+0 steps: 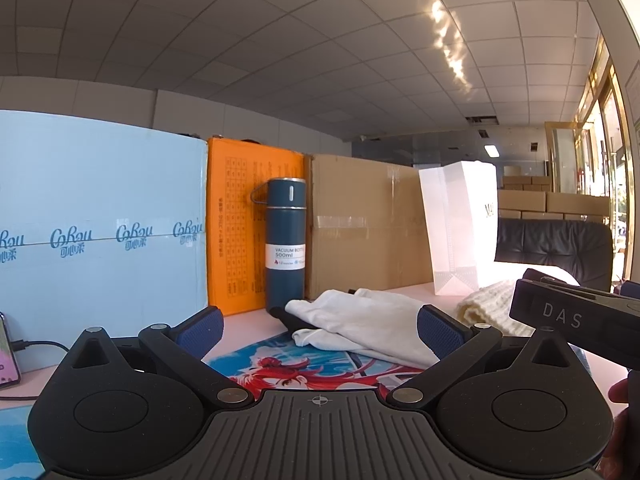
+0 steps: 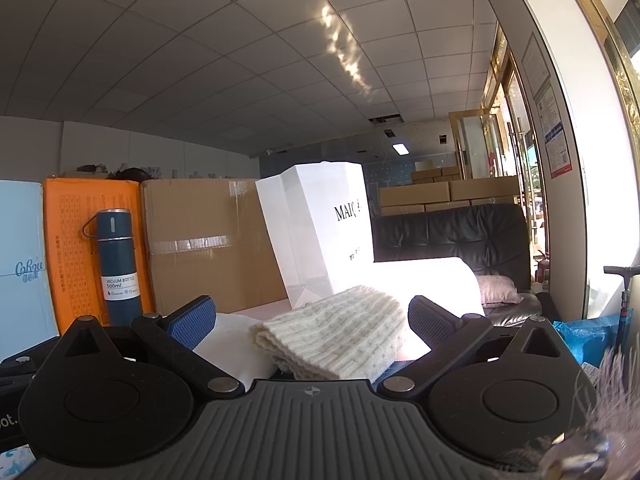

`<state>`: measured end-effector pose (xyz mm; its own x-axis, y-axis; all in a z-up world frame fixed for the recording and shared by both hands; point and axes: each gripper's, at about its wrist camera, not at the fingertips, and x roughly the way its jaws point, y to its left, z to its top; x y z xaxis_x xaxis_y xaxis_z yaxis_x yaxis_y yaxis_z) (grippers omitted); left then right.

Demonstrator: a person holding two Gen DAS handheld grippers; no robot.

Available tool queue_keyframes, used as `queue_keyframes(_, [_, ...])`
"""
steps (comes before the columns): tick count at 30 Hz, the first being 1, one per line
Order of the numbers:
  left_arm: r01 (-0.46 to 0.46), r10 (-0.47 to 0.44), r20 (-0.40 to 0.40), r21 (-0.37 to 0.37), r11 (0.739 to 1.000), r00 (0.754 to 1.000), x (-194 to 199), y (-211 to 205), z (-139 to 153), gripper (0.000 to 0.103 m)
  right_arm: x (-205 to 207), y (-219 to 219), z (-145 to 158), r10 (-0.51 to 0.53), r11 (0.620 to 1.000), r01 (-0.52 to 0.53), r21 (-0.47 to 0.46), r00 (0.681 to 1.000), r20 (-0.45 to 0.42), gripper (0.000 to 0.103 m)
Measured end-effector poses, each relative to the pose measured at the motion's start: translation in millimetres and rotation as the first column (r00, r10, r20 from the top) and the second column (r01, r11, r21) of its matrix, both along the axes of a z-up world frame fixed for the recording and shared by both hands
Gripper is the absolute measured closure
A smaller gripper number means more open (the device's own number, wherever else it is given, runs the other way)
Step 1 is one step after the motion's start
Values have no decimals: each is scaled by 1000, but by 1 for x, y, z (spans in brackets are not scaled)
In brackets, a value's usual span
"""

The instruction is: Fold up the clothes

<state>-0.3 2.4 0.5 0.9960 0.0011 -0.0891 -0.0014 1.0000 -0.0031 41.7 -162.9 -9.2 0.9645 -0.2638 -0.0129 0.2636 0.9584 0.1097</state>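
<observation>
A crumpled white garment (image 1: 360, 324) lies on the table over a dark piece of cloth (image 1: 290, 320), just ahead of my left gripper (image 1: 320, 330), which is open and empty with its blue pads wide apart. A folded cream knitted garment (image 2: 336, 336) lies right in front of my right gripper (image 2: 312, 320), which is open and empty. The knit also shows in the left wrist view (image 1: 488, 304). The white garment shows in the right wrist view (image 2: 236, 344) to the left of the knit. The right gripper's body (image 1: 576, 320) shows at the right of the left wrist view.
A blue vacuum bottle (image 1: 286, 240), a light blue box (image 1: 100, 220), an orange box (image 1: 240, 220) and a cardboard box (image 1: 364, 220) line the back of the table. A white paper bag (image 2: 320, 232) stands behind the knit. An anime-print mat (image 1: 304, 368) covers the table. A phone (image 1: 6, 352) lies at left.
</observation>
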Motion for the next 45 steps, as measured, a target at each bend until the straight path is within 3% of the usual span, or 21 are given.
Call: queue_keyframes(45, [-3, 3, -2, 2, 1000, 1000, 0, -3, -1, 0, -5, -3, 2, 12, 1000, -13, 7, 1000, 10, 0])
